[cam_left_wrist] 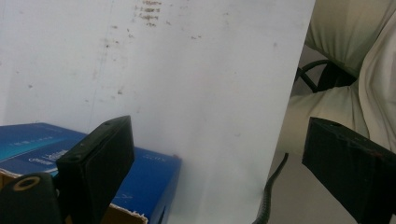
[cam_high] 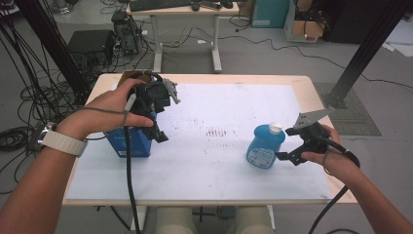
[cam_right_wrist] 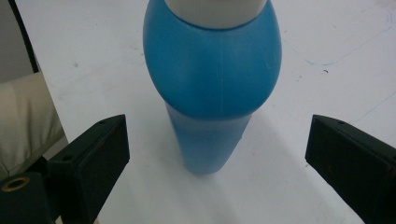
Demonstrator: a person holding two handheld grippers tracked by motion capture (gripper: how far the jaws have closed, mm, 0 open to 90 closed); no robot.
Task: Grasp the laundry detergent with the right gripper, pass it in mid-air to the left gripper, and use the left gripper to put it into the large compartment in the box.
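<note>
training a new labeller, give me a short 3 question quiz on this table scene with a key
1. True or false: the right hand-held gripper is clamped on the blue bottle.
2. Which thing lies beside the left hand-held gripper? A) blue box B) red mug C) green bowl
3. Fill in: the bottle's cap is ____ in colour.

Key: 1 false, its jaws stand apart on either side of the bottle without touching it; 2 A; 3 white.
</note>
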